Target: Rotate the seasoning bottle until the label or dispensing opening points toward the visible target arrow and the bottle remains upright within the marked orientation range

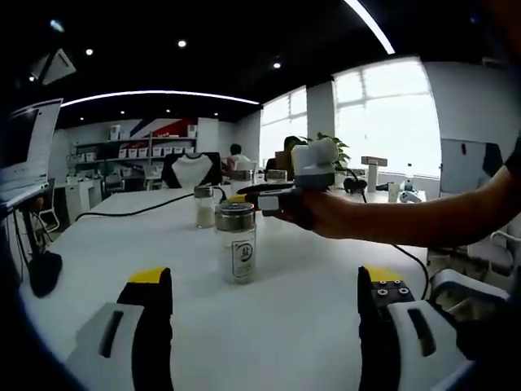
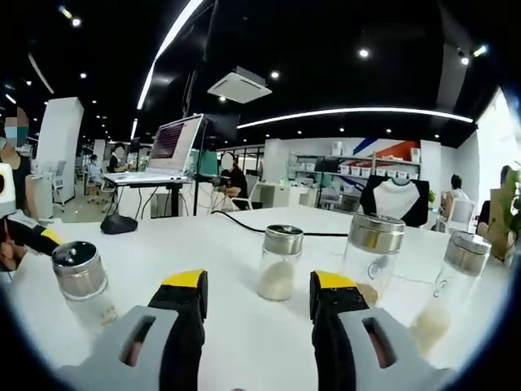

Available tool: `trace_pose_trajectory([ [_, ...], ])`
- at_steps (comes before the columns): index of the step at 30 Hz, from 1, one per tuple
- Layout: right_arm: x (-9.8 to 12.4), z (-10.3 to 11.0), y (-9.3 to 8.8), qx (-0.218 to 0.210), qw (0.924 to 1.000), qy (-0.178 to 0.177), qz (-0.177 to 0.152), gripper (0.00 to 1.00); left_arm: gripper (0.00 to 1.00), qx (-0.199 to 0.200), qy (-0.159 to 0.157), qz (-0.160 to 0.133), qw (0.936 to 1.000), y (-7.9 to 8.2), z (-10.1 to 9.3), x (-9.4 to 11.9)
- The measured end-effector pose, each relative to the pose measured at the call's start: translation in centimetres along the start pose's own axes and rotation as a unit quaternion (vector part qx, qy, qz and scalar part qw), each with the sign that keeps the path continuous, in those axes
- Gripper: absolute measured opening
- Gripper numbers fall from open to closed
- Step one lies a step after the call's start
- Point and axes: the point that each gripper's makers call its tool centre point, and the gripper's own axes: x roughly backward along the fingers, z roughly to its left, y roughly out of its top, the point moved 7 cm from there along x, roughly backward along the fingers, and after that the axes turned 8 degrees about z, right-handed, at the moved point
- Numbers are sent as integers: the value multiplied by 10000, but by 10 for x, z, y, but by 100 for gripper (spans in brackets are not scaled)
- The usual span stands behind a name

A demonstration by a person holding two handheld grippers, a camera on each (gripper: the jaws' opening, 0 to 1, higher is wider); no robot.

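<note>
The seasoning bottle (image 1: 235, 242) stands upright on the white table (image 1: 309, 309), at 12 o'clock from the left gripper (image 1: 264, 314) and well ahead of its jaws. Its metal cap is on and a small label faces the left gripper view. No target arrow can be made out on the table.

In the left gripper view, the right gripper (image 1: 244, 195), held in a hand (image 1: 313, 213), comes in from 3 o'clock with its tips just behind the bottle's cap. Whether those tips touch the cap cannot be told.

In the right gripper view, the right gripper's jaws stand released with nothing between them. A small jar (image 2: 279, 262) stands at 12 o'clock beyond them, a second jar (image 2: 373, 254) at 1 o'clock and a third jar (image 2: 446, 292) at 3 o'clock. Another bottle (image 2: 84, 285) stands at 9 o'clock.

The left gripper's jaws stand wide apart and empty.

Procedure, as judged: centre the jaws on the bottle body below the cap. Close evenly. Turn about the vertical axis without tilting. Keep the base flat on the table. Locate the arrow before turning.
</note>
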Motion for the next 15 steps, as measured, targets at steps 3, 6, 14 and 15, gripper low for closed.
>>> trace_pose_trajectory([
  [3,-8,0,3,-3,10000,-25,-73,47,100,10,-10,10,10000,-1,0,0],
  [6,-18,-2,5,8,9999,-90,-73,45,100,11,-26,26,10000,-1,0,0],
  [14,-39,-3,11,137,9994,-315,-36,40,99,17,-6,26,10000,-3,1,4],
  [15,-42,-3,11,157,9992,-366,-8,40,99,25,2,17,10000,-3,1,5],
])
